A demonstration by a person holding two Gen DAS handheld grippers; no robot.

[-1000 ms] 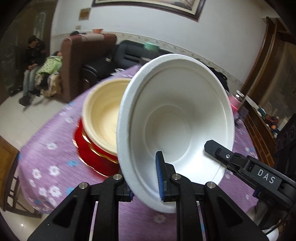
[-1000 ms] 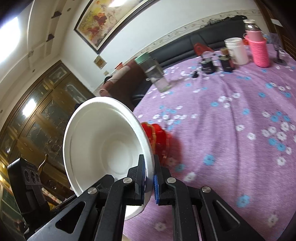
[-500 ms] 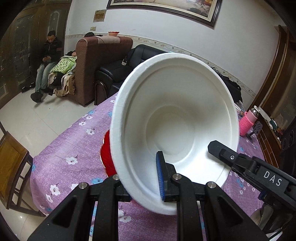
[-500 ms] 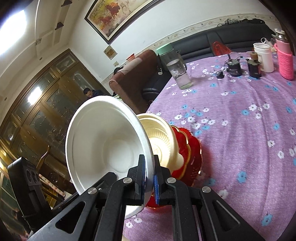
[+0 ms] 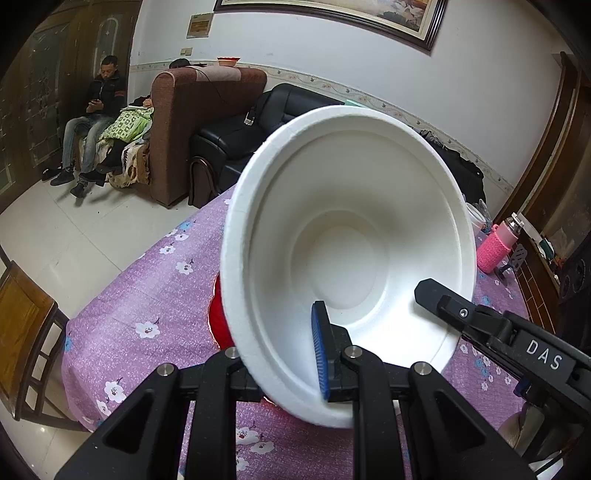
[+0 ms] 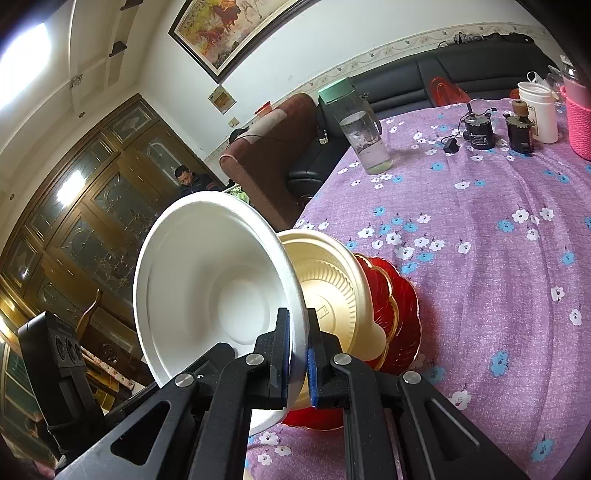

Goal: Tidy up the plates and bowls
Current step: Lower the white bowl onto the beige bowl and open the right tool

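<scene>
Foam bowl tilted, before ribbed bowl; ribbed bowl on plates; bottle behind, on worktop.

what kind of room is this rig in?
Most likely a home living or dining room: a table under a purple floral tablecloth, a black leather sofa beside a brown armchair, and a large framed painting on the white wall.

Both my grippers clamped on one rim, side by side.

My left gripper bites with one finger under the rim and the blue-padded finger inside the white bowl. My right gripper pinches the same bowl's rim edge-on, pads nearly meeting, and its black finger reaches into the left wrist view from the right.
</scene>
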